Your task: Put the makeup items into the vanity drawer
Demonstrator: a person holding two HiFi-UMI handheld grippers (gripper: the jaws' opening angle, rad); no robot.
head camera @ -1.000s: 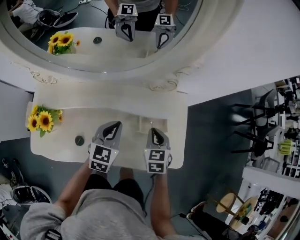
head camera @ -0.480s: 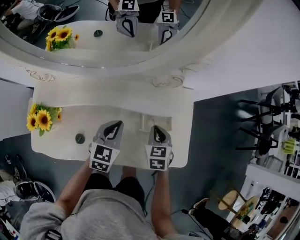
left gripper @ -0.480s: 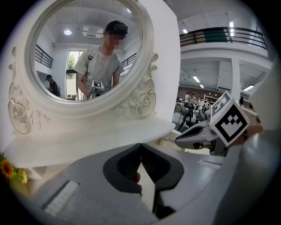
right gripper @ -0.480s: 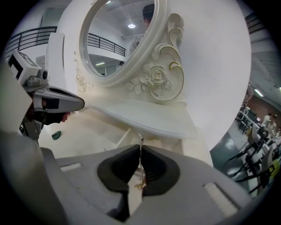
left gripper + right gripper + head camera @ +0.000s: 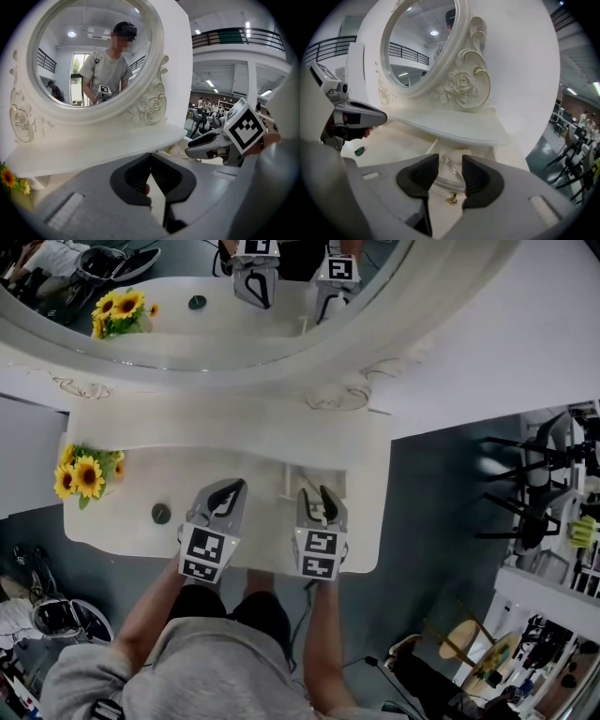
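The white vanity [image 5: 131,531] has a small drawer [image 5: 292,482] standing open in its top, with a gold knob [image 5: 451,199] on its front. My right gripper [image 5: 315,495] hovers over that drawer. Its jaws have just been opening and stand open [image 5: 450,163], with nothing gripped. Below them a thin clear item [image 5: 451,168] lies in the drawer. My left gripper [image 5: 229,491] is just left of the drawer, shut [image 5: 150,157] on a small red item [image 5: 146,189]. A small dark green item [image 5: 161,513] lies on the tabletop further left.
A bunch of sunflowers [image 5: 84,476] stands at the table's left end. The big oval mirror [image 5: 187,306] and its shelf [image 5: 225,432] rise behind the tabletop. Grey floor lies to the right of the table, with chairs [image 5: 525,493] further out.
The right gripper's jaws were shut and now stand open over the drawer. The left gripper has kept its place.
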